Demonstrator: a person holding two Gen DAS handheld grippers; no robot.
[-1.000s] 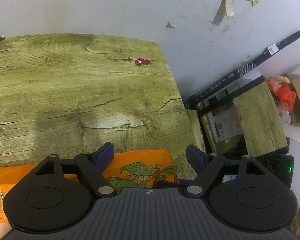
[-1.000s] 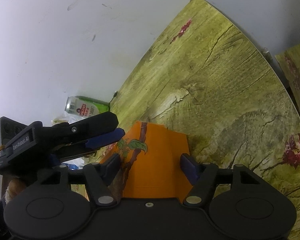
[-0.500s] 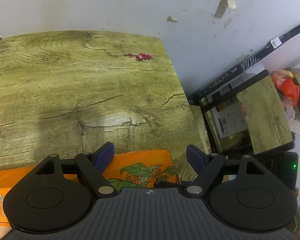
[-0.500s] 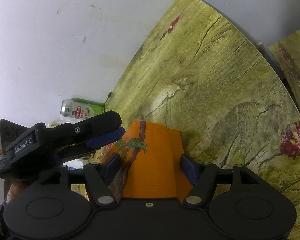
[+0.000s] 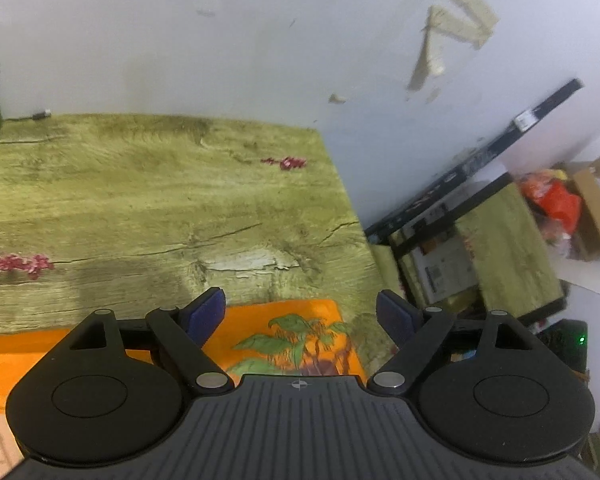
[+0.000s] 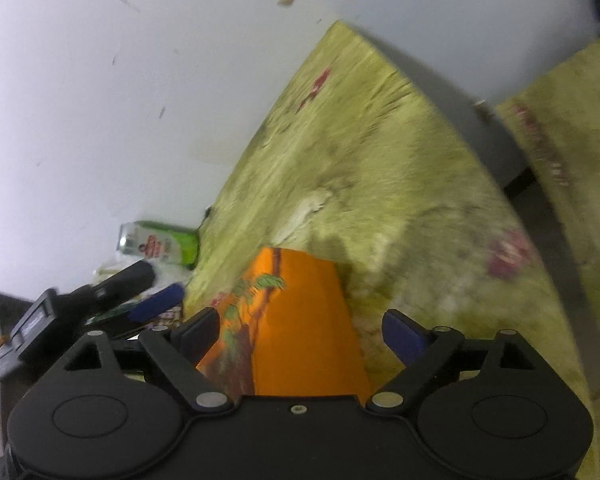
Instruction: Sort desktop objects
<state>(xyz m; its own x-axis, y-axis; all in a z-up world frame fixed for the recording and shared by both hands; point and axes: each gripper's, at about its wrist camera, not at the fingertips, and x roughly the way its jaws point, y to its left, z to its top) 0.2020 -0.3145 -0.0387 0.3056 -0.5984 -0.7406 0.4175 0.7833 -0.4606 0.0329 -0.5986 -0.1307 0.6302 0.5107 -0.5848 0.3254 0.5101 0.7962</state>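
Note:
An orange box (image 5: pixel 284 332) printed with green leaves lies on the green wood-grain table (image 5: pixel 140 200), near its right edge. My left gripper (image 5: pixel 300 312) hovers over the box's right end; its jaws are opening and no pad presses on the box. In the right wrist view the orange box (image 6: pixel 304 320) lies lengthwise between the fingers of my right gripper (image 6: pixel 302 330), whose jaws are opening. The right pad is clear of the box and the left pad is just beside its printed side. The left gripper (image 6: pixel 160 286) hangs left of the box, apart from it.
A green drink can (image 6: pixel 160 240) stands by the white wall at the table's far left. A cable plug (image 5: pixel 40 114) lies at the back edge. Right of the table are a small stool (image 5: pixel 508 248), a leaning black board (image 5: pixel 500 144) and a cardboard box (image 5: pixel 596 208).
The right gripper's jaws have spread off the orange box they were pinching. Both grippers have drawn back and risen. The left gripper has moved left, away from the box's top.

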